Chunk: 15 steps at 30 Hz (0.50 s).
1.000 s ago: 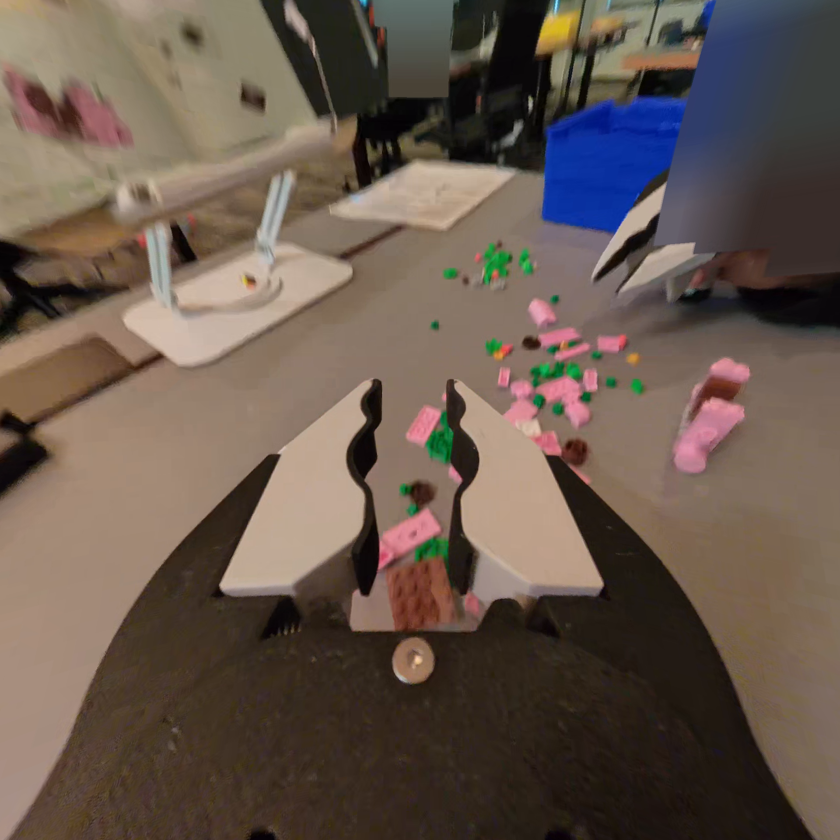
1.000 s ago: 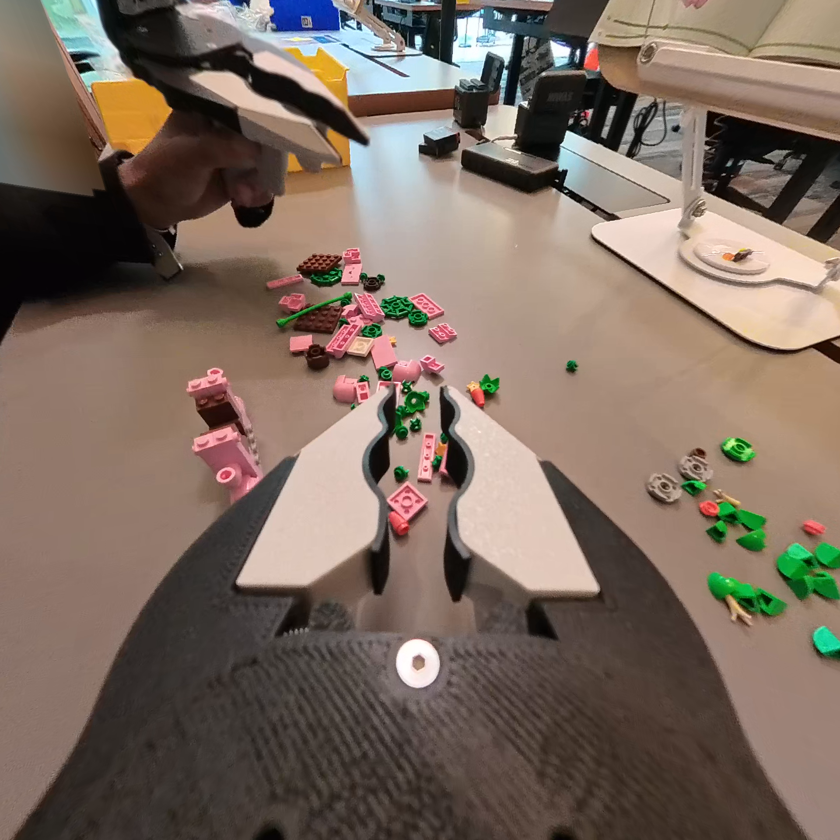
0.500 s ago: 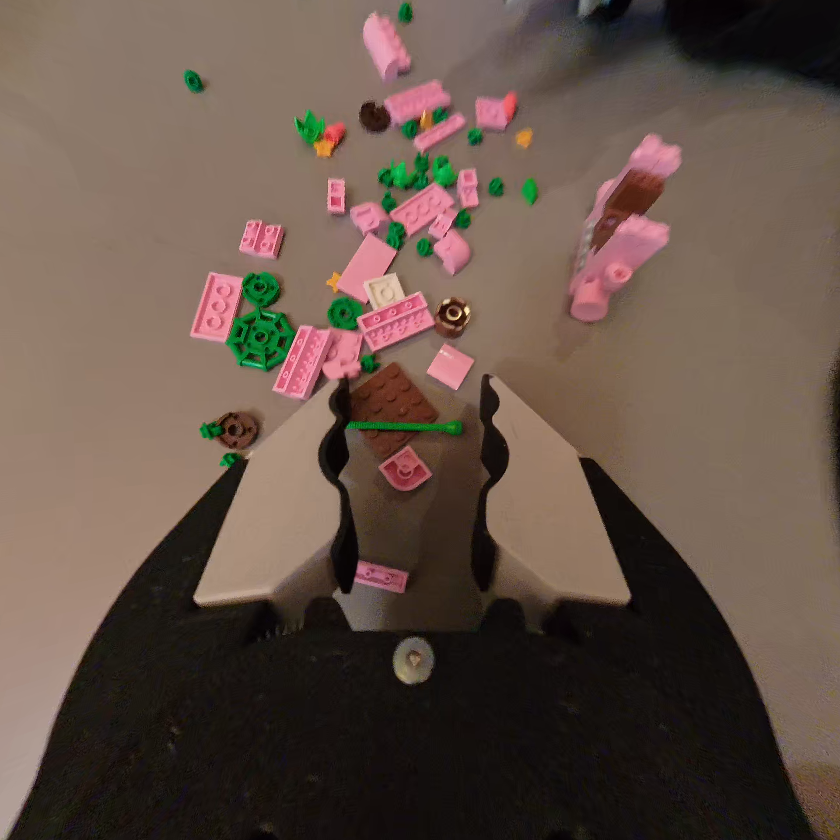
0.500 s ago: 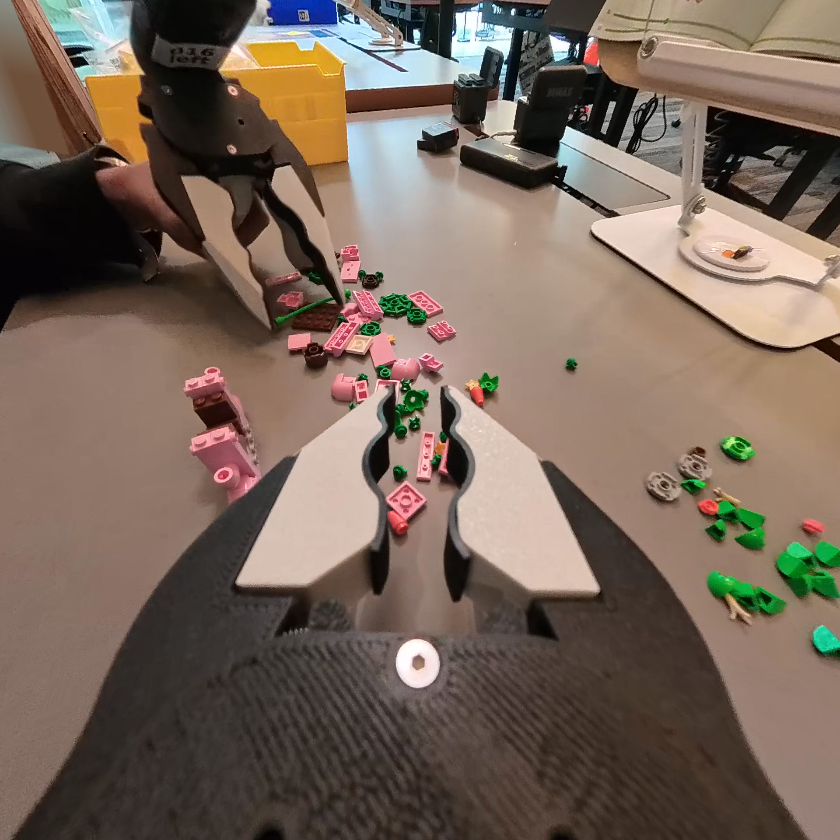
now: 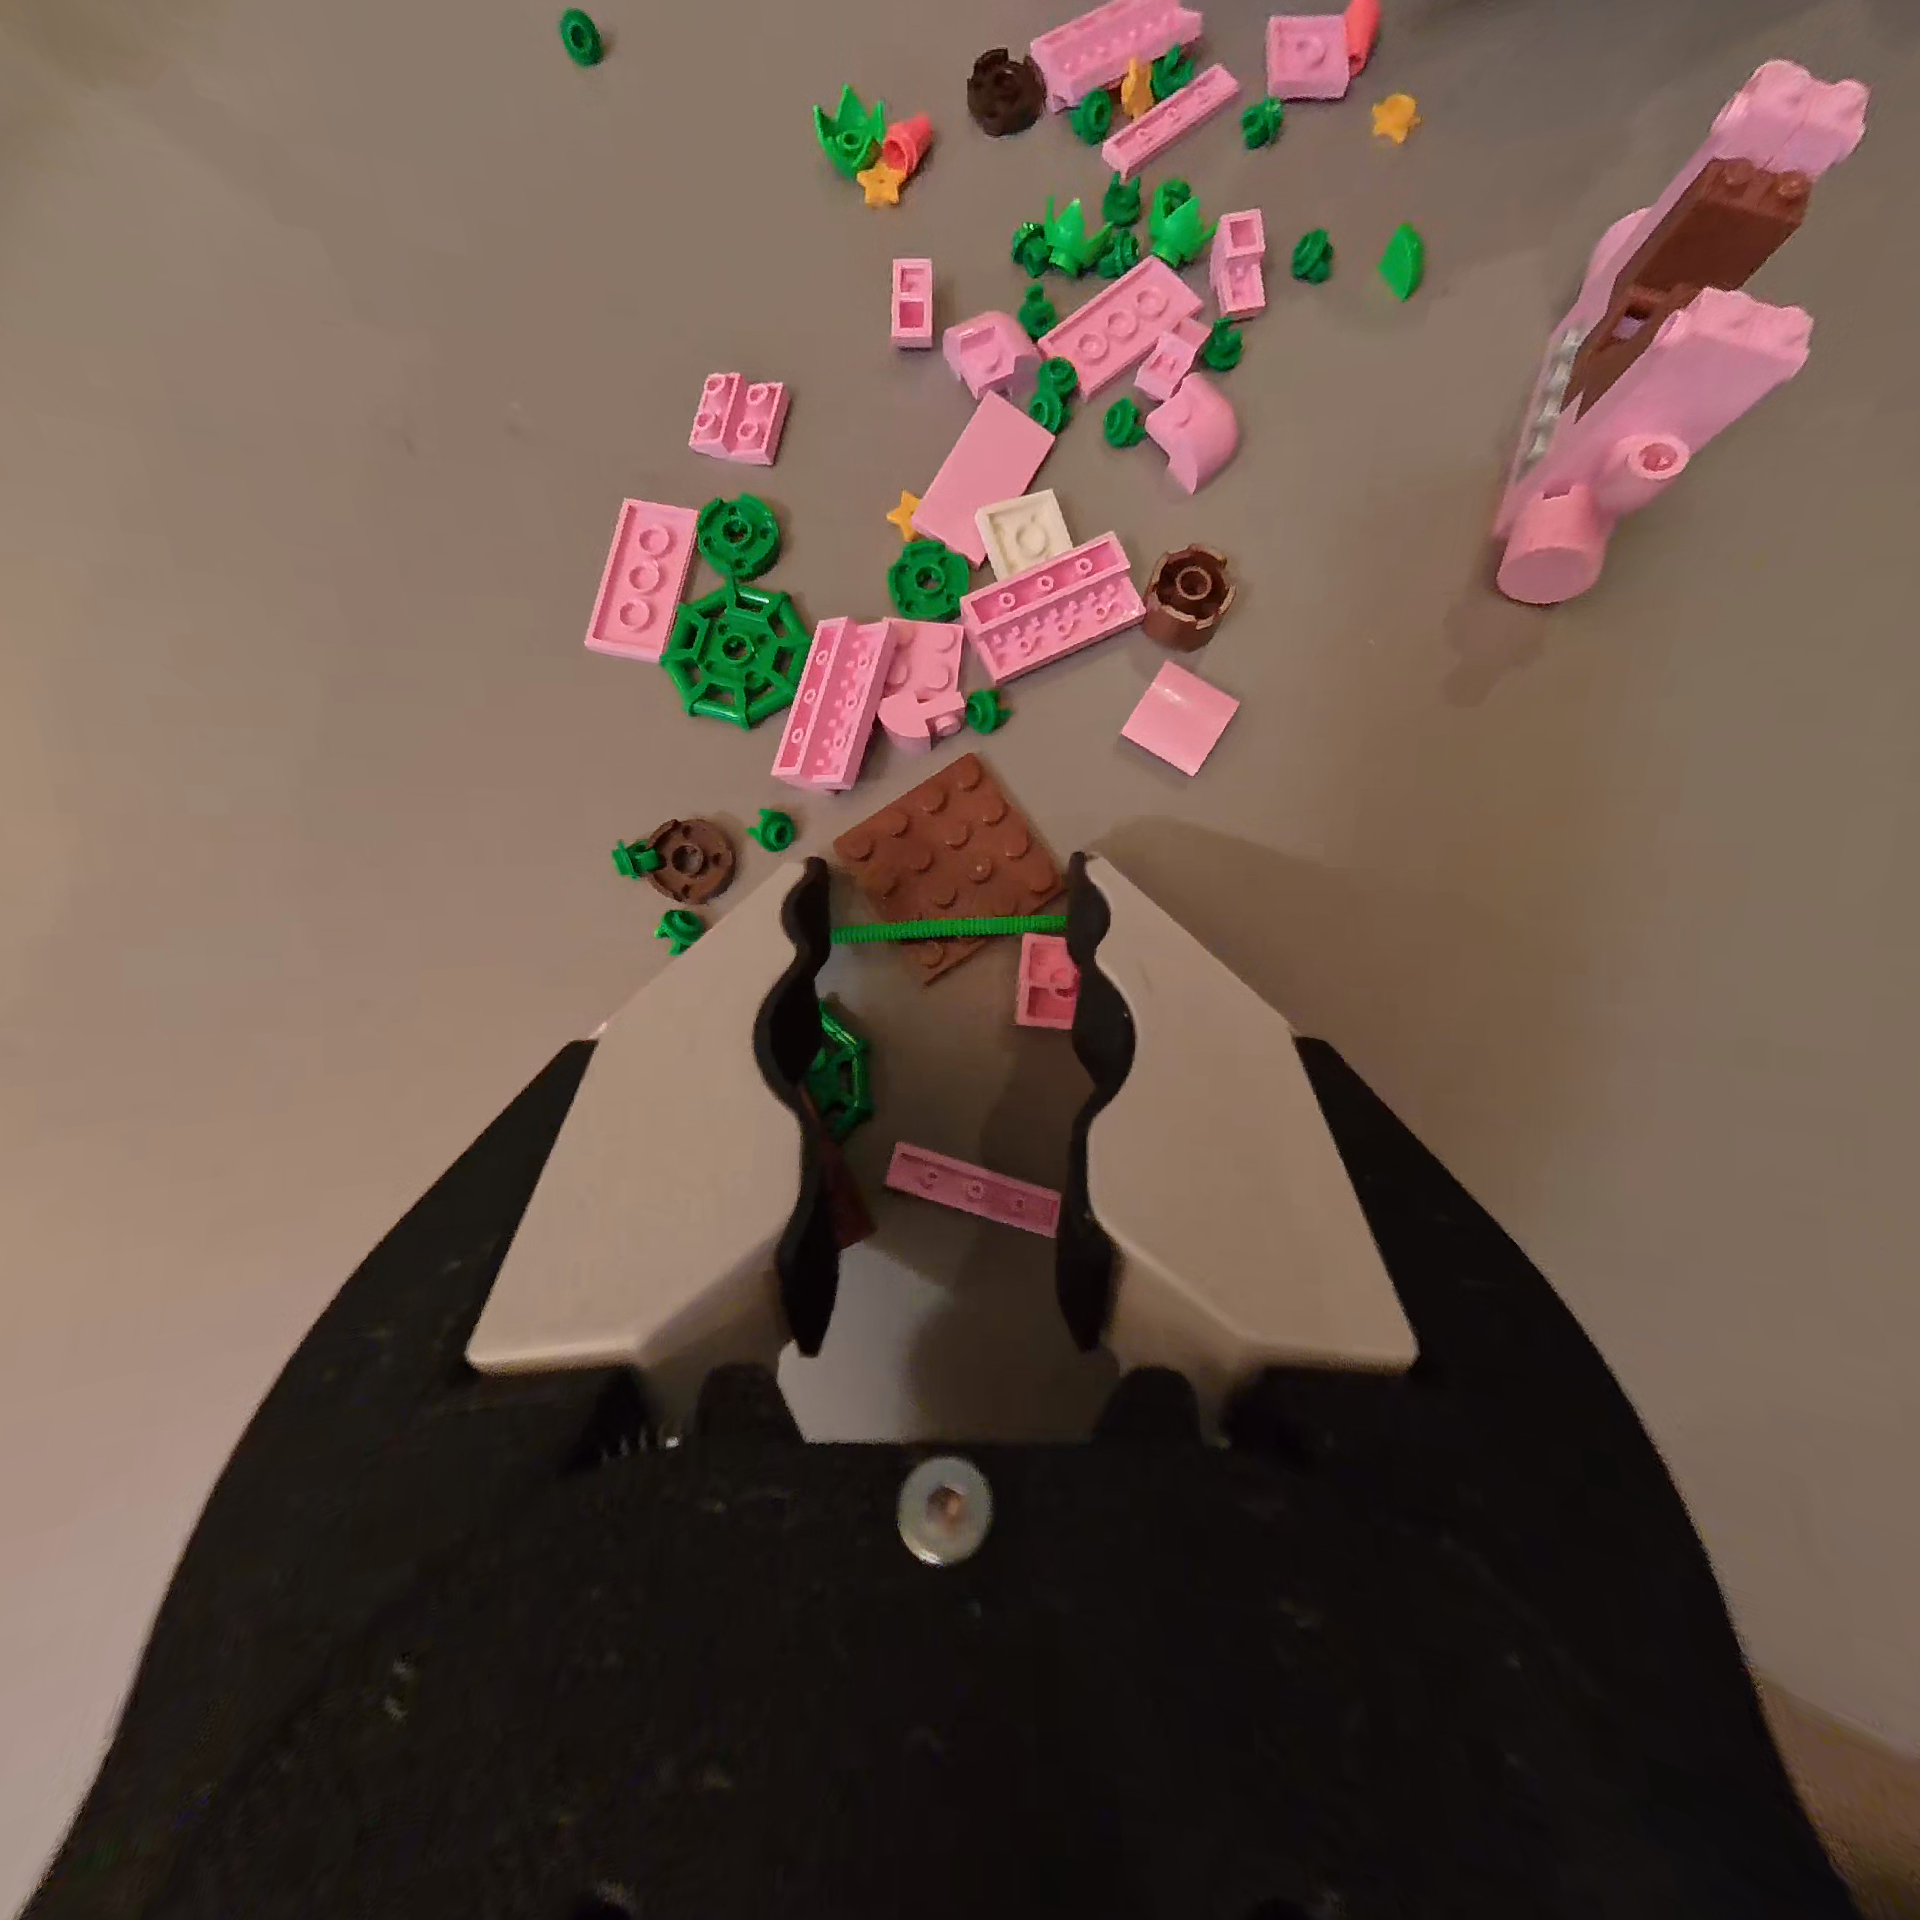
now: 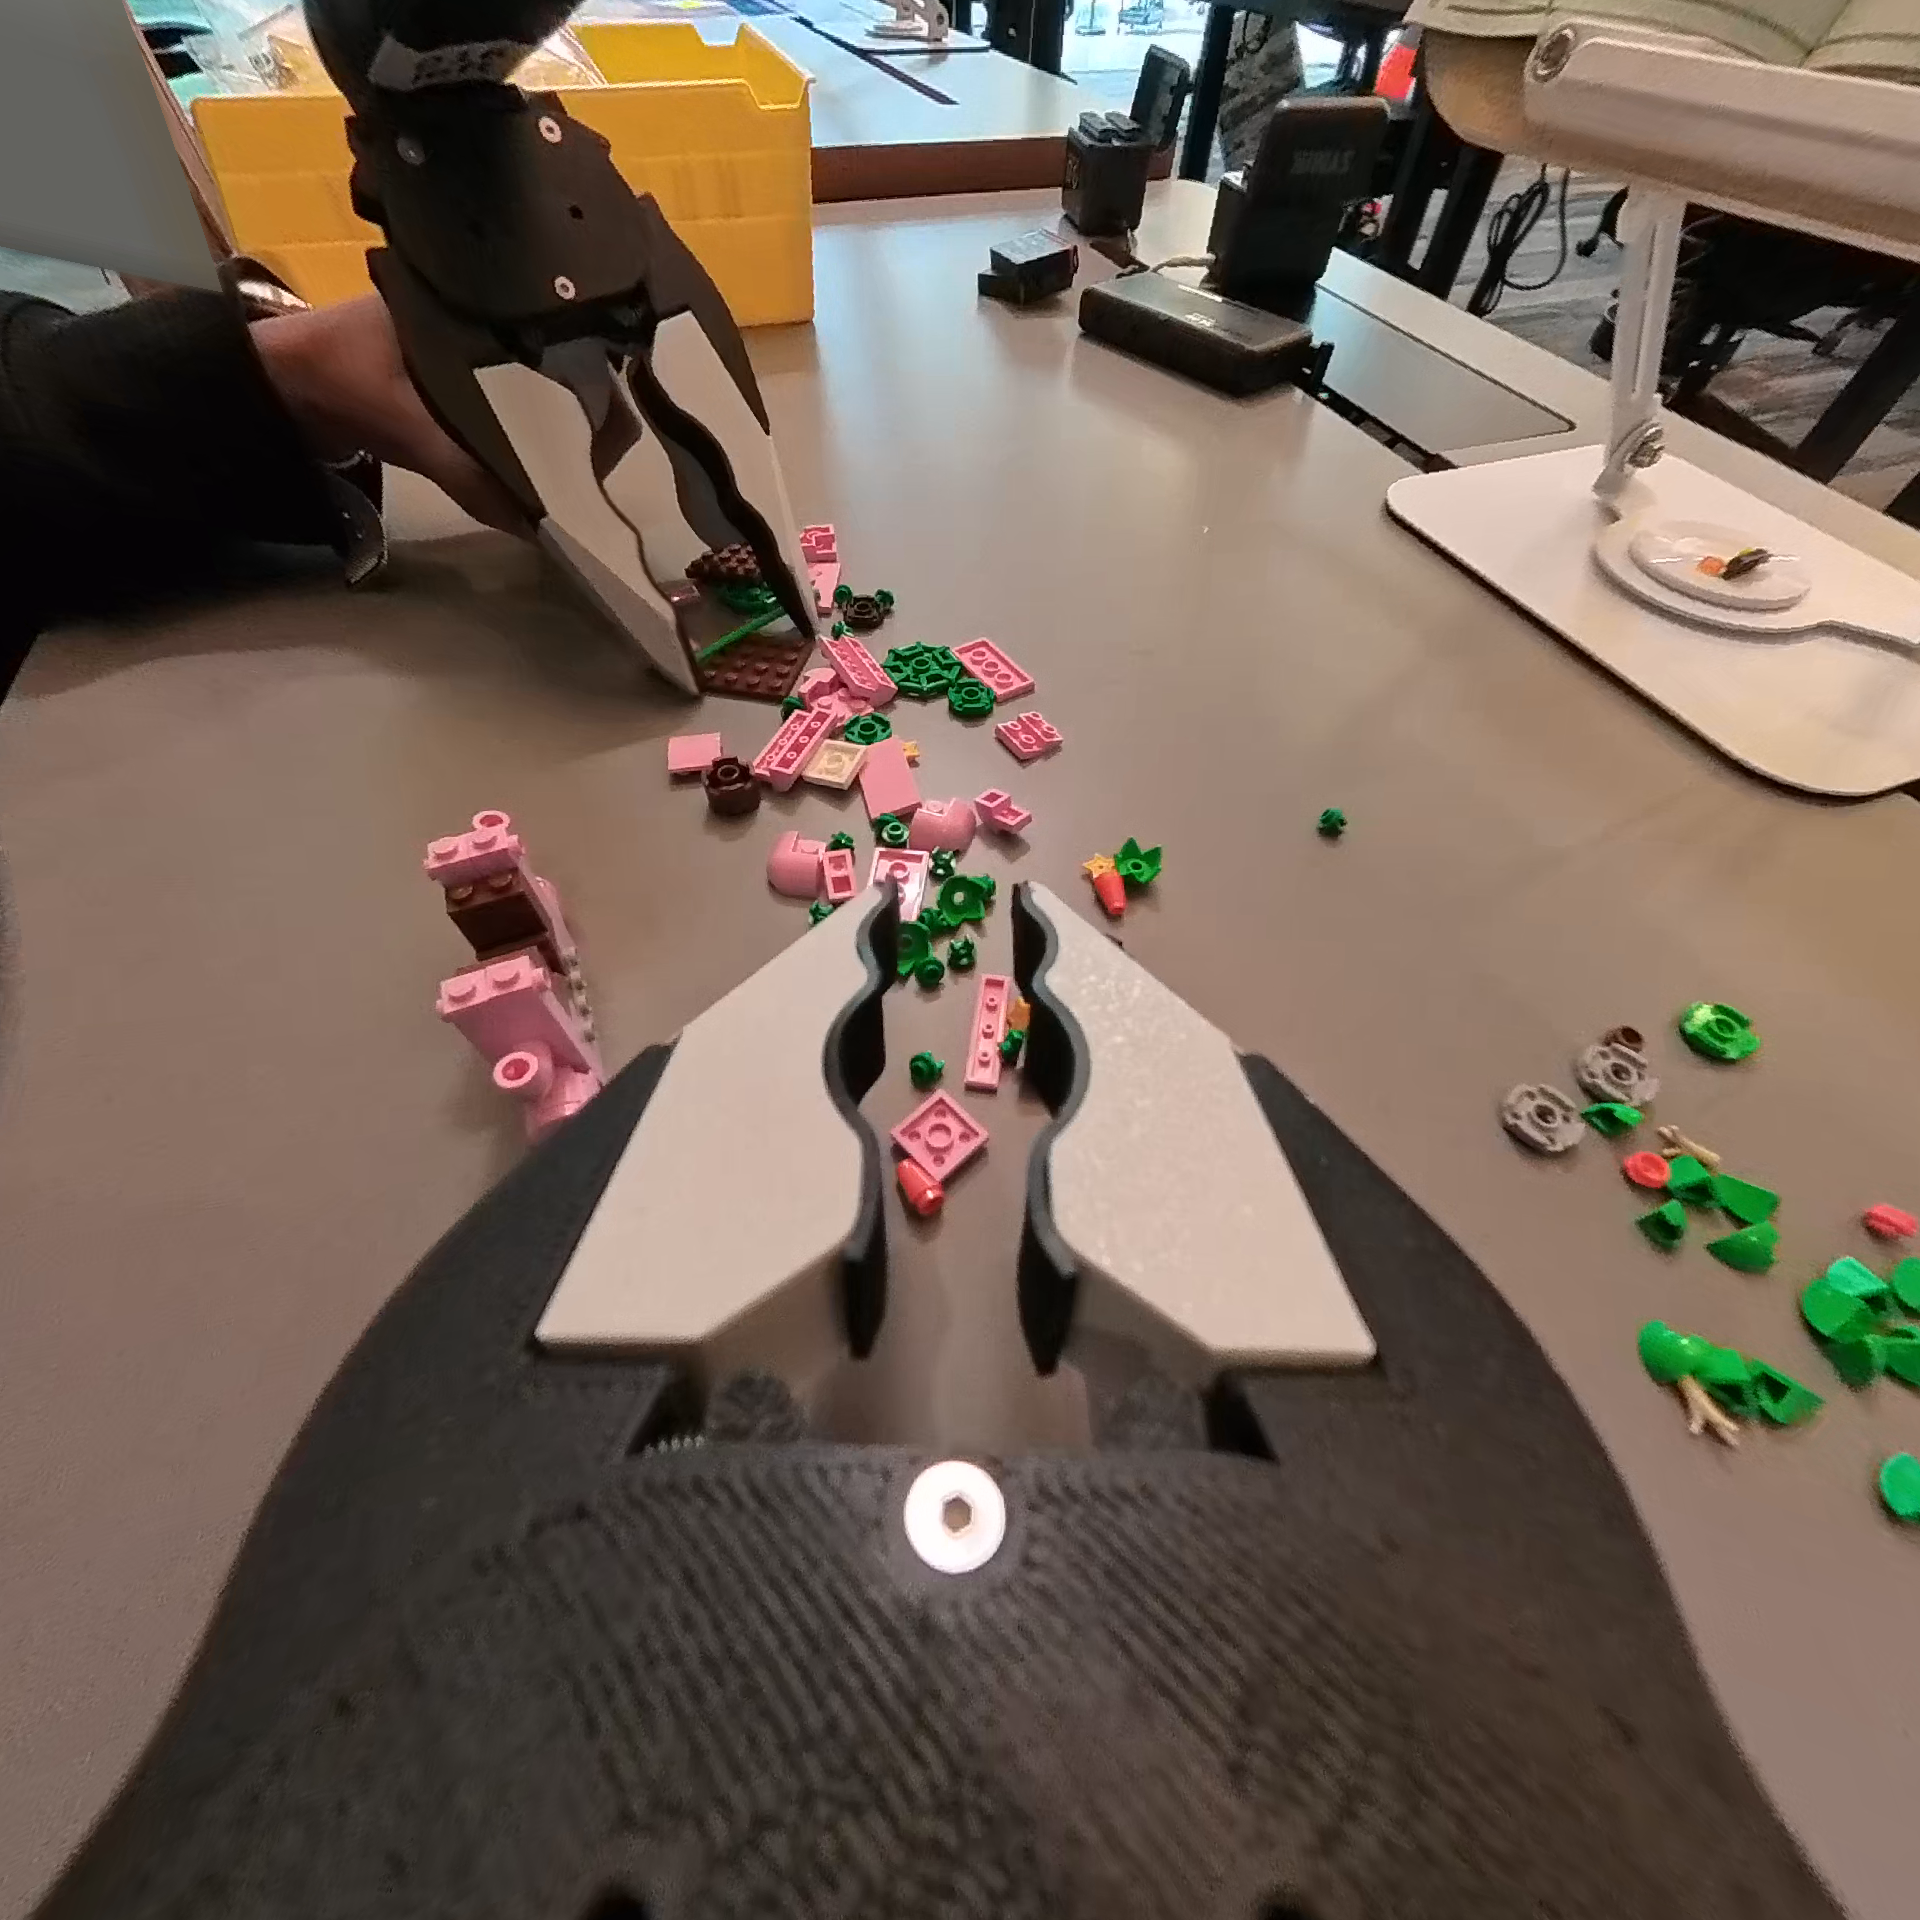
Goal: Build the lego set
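Loose pink, green and brown lego pieces lie scattered on the grey table point(image 5: 312, 520). My left gripper point(image 5: 945, 883) points down at the pile, open, tips at the table. Its fingers straddle a thin green stem point(image 5: 945, 928) that lies across a brown square plate point(image 5: 935, 831); the stem's ends reach both pads. A pink strip point(image 5: 971, 1203) lies between the fingers. The right wrist view shows this gripper point(image 6: 743, 649) over the plate point(image 6: 753, 670). My right gripper point(image 6: 951, 904) is open and empty, above small green and pink pieces. A pink and brown part-built piece point(image 6: 509, 966) lies to its left.
Green leaf pieces point(image 6: 1766, 1299) and grey round pieces point(image 6: 1558, 1101) lie at the right. A white lamp base point(image 6: 1662, 665) stands at the far right and a yellow bin point(image 6: 686, 135) behind. A person's hand and dark sleeve point(image 6: 156, 436) hold the left gripper. Left tips to right tips: about 20 cm.
My left gripper tipped from level to pointing down, dropped to the pile's near end, opened wider, then narrowed around the green stem. The right gripper has not moved.
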{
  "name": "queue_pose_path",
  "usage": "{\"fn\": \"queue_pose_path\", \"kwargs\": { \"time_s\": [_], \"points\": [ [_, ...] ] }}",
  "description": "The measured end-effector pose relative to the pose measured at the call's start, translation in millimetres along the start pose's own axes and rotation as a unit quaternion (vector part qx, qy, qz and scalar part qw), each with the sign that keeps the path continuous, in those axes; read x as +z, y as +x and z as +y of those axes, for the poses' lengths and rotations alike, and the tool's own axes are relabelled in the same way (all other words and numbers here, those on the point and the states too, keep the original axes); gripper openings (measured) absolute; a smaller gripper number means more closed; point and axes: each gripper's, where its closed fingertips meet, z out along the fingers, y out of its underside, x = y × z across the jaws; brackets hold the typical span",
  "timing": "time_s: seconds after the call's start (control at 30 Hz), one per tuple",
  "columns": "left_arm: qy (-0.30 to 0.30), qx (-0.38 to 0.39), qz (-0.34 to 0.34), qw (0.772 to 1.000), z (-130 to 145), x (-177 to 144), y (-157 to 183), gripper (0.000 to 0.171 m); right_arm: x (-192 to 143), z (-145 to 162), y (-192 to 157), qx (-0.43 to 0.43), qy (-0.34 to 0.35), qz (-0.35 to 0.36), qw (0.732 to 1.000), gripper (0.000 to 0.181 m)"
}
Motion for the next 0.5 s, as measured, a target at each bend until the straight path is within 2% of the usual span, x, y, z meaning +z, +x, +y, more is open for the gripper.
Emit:
{"fn": "queue_pose_path", "kwargs": {
  "time_s": [0.17, 0.3, 0.33, 0.37, 0.4, 0.5],
  "points": [
    [0.016, -0.004, 0.032, 0.999, -2.7, -1.1, 7.9, 0.037, -1.1, -1.3, 1.1, 0.003, 0.005, 0.001, 1.000, 0.020],
    [0.051, 0.029, 0.020, 0.998, -16.5, -7.5, 12.1, 0.037, -0.3, -0.4, 2.1, 0.005, 0.001, 0.004, 1.000, 0.020],
    [0.066, 0.037, 0.021, 0.997, -21.7, -10.6, 14.4, 0.031, -0.3, -0.3, 2.4, 0.006, 0.001, 0.004, 1.000, 0.020],
    [0.079, 0.048, 0.027, 0.995, -25.8, -13.9, 18.4, 0.012, -0.4, -0.3, 2.7, 0.007, 0.001, 0.004, 1.000, 0.020],
    [0.092, 0.057, 0.026, 0.994, -29.6, -16.6, 20.3, 0.011, -0.6, -0.5, 2.8, 0.008, 0.002, 0.004, 1.000, 0.020],
    [0.112, 0.064, 0.028, 0.991, -36.0, -19.6, 23.6, 0.021, -0.6, -0.6, 2.6, 0.008, 0.002, 0.003, 1.000, 0.021]
  ]
}}
